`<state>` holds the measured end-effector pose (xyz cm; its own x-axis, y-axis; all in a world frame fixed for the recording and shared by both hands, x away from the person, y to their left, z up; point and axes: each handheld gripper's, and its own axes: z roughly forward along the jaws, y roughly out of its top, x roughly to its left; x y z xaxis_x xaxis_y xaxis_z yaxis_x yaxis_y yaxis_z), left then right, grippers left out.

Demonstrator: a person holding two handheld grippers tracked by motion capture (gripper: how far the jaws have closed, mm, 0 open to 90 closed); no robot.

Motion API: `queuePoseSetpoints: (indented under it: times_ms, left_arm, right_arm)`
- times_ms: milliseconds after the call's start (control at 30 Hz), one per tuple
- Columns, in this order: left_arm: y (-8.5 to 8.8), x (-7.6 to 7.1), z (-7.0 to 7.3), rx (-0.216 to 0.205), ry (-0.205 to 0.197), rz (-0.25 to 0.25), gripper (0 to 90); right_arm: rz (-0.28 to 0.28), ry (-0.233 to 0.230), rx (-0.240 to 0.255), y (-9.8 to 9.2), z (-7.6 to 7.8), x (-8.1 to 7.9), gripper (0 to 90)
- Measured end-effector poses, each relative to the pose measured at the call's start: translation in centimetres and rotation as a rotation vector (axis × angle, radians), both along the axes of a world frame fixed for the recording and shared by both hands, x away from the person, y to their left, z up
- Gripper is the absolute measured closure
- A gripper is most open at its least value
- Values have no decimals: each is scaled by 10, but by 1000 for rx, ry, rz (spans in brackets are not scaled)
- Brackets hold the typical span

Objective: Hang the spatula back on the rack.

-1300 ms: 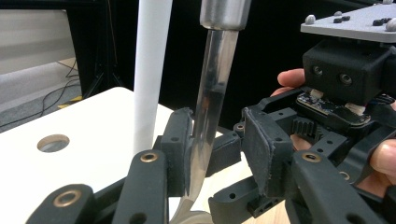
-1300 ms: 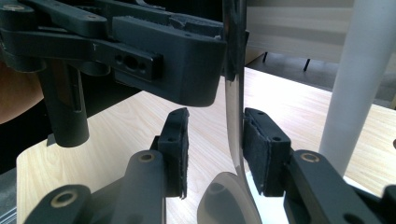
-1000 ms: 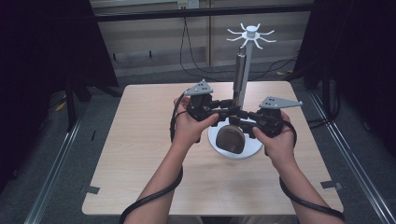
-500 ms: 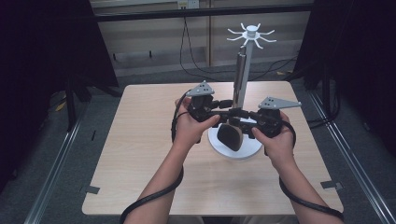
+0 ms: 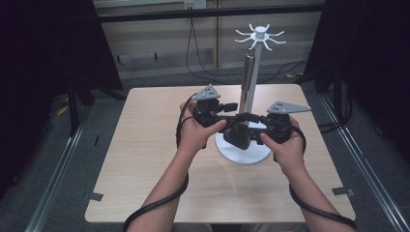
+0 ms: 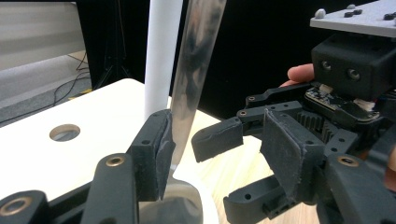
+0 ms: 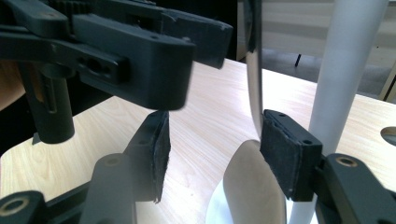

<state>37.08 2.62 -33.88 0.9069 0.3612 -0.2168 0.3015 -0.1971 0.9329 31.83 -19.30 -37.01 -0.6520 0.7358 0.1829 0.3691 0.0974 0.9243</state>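
A metal spoon [image 5: 248,77] hangs from the white rack [image 5: 255,58], its handle up toward 12 o'clock along the pole and its bowl low over the rack's base [image 5: 241,155], so the hanging looks done. Both claws have just been opening: the left gripper [image 6: 212,140] stands apart with the spoon's handle between its jaws, close against one pad [image 6: 164,154], and the right gripper [image 7: 212,158] also stands apart with the handle just beside one pad [image 7: 285,158]. What seems left is drawing both grippers clear, left toward 9 o'clock and right toward 3 o'clock.
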Motion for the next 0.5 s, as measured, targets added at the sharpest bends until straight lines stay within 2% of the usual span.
queuePoseSetpoints:
  times_ms: [300,500]
  left_arm:
    - [11,-4,-1,13,-8,17,368]
    - [17,-7,-4,43,-30,27,295]
  right_arm:
    - [0,0,-18,-2,-1,-4,363]
    - [4,-8,-28,-6,0,-9,299]
